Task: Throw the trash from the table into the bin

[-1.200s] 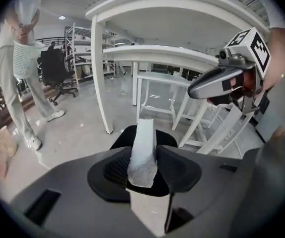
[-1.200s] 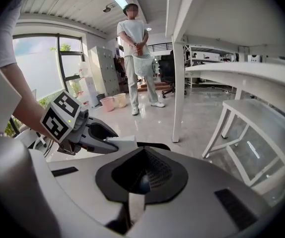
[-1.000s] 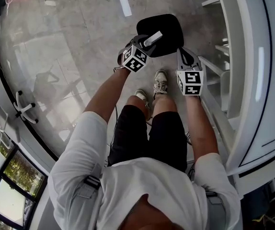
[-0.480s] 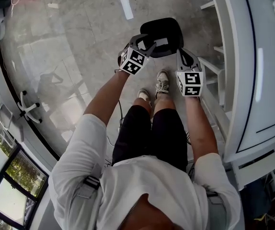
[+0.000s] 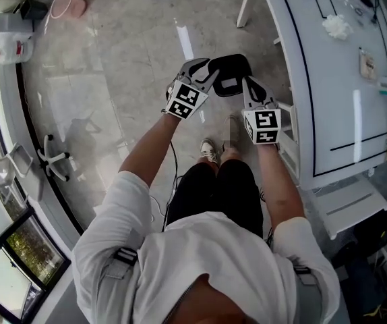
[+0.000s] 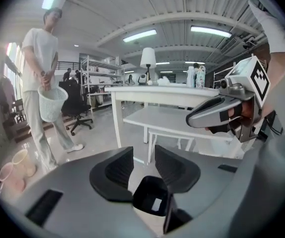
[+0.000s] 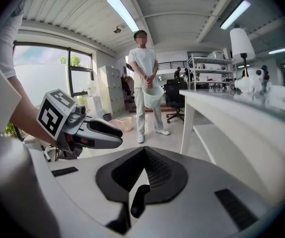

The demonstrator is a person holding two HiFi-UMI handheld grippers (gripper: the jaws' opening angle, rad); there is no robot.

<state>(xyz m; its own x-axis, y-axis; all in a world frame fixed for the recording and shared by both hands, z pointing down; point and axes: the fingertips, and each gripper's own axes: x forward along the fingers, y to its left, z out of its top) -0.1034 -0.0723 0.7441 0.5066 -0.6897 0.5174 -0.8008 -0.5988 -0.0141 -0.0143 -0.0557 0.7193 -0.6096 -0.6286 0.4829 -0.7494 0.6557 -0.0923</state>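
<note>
**Polished grey floor [image 5: 106,73]: both grippers higher than a second ago**

Nearest the head camera stands the person in a white shirt and black shorts [image 5: 210,248], both arms held out in front. The left gripper [image 5: 205,69] has its jaws spread with nothing between them, and they have just been closing a little. The right gripper [image 5: 248,81] has its jaws pressed together and empty. A second ago both hung low over the bin. Now they are raised, and the head view takes in the table top.

Just past the fingertips, on the floor, stands the black rounded plastic bin [image 5: 228,65]. The left gripper view looks down between its jaws into it, where a small white paper slip [image 6: 157,205] lies at the bottom. A second ago that slip was at the left jaws, above the rim. The right gripper view does not show the bin.

To the right is the white table with thin black lines [image 5: 335,100]. A crumpled white tissue [image 5: 336,25] lies on it, well apart from both grippers.

Farthest off, only the gripper views show a bystander in white [image 7: 145,68] holding a white mesh basket [image 7: 153,95]. Its contents cannot be made out. Pale pink tubs [image 7: 125,123] sit on the floor nearby.
</note>
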